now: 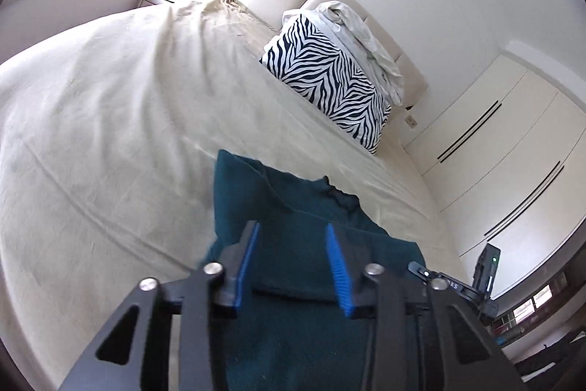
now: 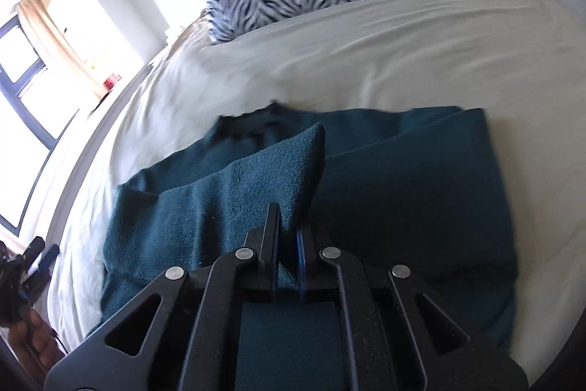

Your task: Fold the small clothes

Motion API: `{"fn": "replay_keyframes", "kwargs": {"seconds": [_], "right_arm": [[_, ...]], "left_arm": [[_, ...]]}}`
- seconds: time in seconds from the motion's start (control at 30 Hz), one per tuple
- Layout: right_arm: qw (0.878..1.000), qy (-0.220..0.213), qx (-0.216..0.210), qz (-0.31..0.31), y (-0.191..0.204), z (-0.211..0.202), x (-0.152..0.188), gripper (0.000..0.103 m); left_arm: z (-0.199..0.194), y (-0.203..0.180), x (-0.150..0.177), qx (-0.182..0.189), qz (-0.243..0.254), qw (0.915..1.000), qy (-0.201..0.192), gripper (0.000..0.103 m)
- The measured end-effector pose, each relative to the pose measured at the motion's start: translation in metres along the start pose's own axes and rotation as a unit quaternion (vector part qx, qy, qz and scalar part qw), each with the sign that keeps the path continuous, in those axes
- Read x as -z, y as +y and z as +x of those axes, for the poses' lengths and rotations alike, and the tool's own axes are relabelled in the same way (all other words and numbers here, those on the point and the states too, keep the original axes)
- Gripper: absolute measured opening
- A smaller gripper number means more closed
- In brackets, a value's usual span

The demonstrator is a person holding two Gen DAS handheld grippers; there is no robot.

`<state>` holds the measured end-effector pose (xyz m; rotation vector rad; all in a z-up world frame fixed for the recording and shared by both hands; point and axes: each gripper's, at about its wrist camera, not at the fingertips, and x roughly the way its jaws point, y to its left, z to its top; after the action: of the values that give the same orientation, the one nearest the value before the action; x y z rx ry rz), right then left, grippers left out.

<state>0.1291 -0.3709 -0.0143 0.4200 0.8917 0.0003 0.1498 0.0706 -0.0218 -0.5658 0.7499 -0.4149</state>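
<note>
A dark teal towel (image 1: 293, 200) lies partly folded on the cream bedsheet (image 1: 110, 134). In the left wrist view my left gripper (image 1: 292, 229) hovers over the towel's near part. Its blue pads (image 1: 249, 255) stand apart, the cloth shows in the gap, and neither pad presses on it. In the right wrist view my right gripper (image 2: 287, 226) is shut on a fold of the teal towel (image 2: 263, 171). That fold rises in a peak from the jaws above the rest of the towel, which lies flat to the right.
A zebra-print pillow (image 1: 326, 79) with crumpled white bedding (image 1: 362, 35) on top sits at the headboard. White wardrobe doors (image 1: 512, 152) stand beyond the bed's right side. A window with a curtain (image 2: 47, 24) is on the left. A hand with black gear (image 2: 25, 281) shows at the lower left edge.
</note>
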Motion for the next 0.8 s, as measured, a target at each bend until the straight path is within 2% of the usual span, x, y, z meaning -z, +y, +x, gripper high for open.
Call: {"fn": "replay_keyframes", "kwargs": {"seconds": [0.07,0.2,0.3,0.47,0.5,0.57,0.67,0.8], "right_arm": [[1.0,0.003,0.012,0.002,-0.01,0.004,-0.001,0.006],[1.0,0.009,0.005,0.012,-0.023,0.015,0.003,0.006],[1.0,0.018,-0.005,0.01,-0.024,0.024,0.007,0.006],[1.0,0.018,-0.012,0.008,-0.021,0.028,0.009,0.006],[1.0,0.019,-0.013,0.009,-0.021,0.03,0.008,0.006],[1.0,0.024,-0.014,0.01,-0.021,0.034,0.007,0.007],[0.999,0.035,-0.012,0.007,-0.019,0.043,0.008,0.007],[0.999,0.035,-0.017,0.004,-0.014,0.045,0.008,0.007]], "left_arm": [[0.012,0.0,-0.007,-0.001,0.004,0.9998,0.017,0.025],[0.049,-0.004,-0.019,-0.016,0.021,0.9986,0.047,0.023],[0.078,0.0,-0.024,-0.047,0.036,0.9955,0.073,0.023],[0.118,0.02,-0.021,-0.118,0.05,0.9848,0.117,0.023],[0.122,0.023,-0.02,-0.129,0.052,0.9829,0.12,0.023],[0.125,0.028,-0.018,-0.145,0.056,0.9804,0.122,0.012],[0.127,0.028,-0.015,-0.162,0.075,0.9768,0.118,0.008],[0.127,0.027,-0.011,-0.179,0.095,0.9725,0.115,0.007]]}}
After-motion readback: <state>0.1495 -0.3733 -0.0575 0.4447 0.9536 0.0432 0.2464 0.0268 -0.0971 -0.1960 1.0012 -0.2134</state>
